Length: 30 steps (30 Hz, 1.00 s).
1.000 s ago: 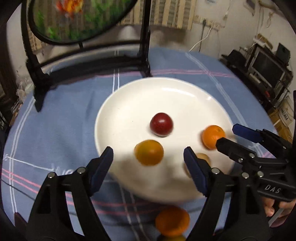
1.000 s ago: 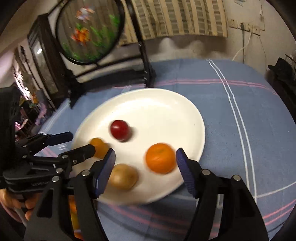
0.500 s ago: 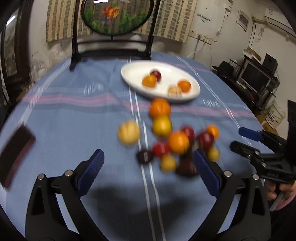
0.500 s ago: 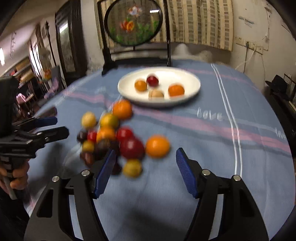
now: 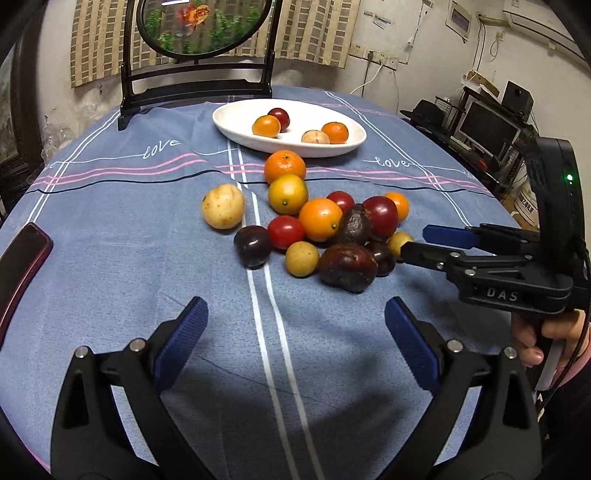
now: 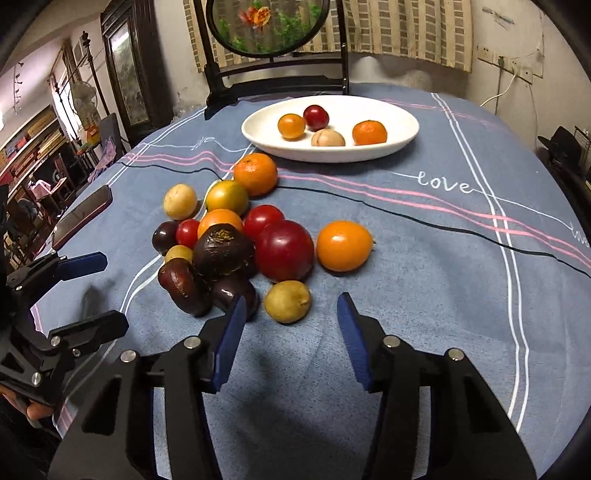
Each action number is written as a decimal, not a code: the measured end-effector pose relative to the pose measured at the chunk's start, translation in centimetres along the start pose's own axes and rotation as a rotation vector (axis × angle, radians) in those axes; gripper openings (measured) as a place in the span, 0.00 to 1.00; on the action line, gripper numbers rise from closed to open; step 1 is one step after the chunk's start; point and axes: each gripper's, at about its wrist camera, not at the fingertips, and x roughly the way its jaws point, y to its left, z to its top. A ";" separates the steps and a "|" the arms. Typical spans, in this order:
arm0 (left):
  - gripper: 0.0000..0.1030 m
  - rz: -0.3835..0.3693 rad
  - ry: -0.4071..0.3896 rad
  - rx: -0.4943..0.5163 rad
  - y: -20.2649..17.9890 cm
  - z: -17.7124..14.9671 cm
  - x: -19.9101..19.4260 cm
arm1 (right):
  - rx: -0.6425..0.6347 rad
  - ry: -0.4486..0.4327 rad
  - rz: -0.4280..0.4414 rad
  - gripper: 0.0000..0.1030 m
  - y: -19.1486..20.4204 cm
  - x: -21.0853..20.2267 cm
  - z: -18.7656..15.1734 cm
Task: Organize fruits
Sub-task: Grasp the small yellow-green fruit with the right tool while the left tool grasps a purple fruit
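Note:
A white plate (image 5: pixel 236 123) (image 6: pixel 406 122) at the far side of the table holds several fruits, among them a tangerine (image 5: pixel 335 132) (image 6: pixel 369 132) and a dark red plum (image 5: pixel 279 117) (image 6: pixel 316 116). A pile of loose fruits (image 5: pixel 320 218) (image 6: pixel 221 236) lies on the blue cloth before it. My left gripper (image 5: pixel 293 343) (image 6: pixel 98 288) is open and empty, back from the pile. My right gripper (image 6: pixel 290 332) (image 5: pixel 417 243) is open and empty, just short of a small yellow-green fruit (image 6: pixel 288 301) (image 5: pixel 400 242).
A framed round goldfish screen (image 5: pixel 199 29) (image 6: pixel 266 26) stands behind the plate. A dark red phone (image 5: pixel 22 258) (image 6: pixel 83 214) lies at the table's left edge. A large orange fruit (image 6: pixel 344 245) sits apart at the pile's right. Shelves with monitors (image 5: pixel 487 125) stand right.
Both grippers have pulled back from over the plate to the near side of the table. The fruit pile has come into view. Both stayed open and empty.

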 end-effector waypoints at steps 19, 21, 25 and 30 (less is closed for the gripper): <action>0.95 -0.049 -0.032 0.062 -1.2 0.2 -0.5 | 0.120 0.036 0.178 0.36 -2.2 1.5 0.7; 0.95 -0.058 -0.042 0.073 -1.5 0.4 -0.6 | 0.161 0.040 0.235 0.30 -3.0 1.6 0.5; 0.84 -0.048 -0.055 0.128 -2.6 1.0 -0.2 | 0.184 0.016 0.268 0.26 -3.4 0.8 0.1; 0.63 -0.037 0.004 0.191 -3.8 1.3 1.3 | 0.157 -0.022 0.254 0.26 -2.8 -0.2 0.0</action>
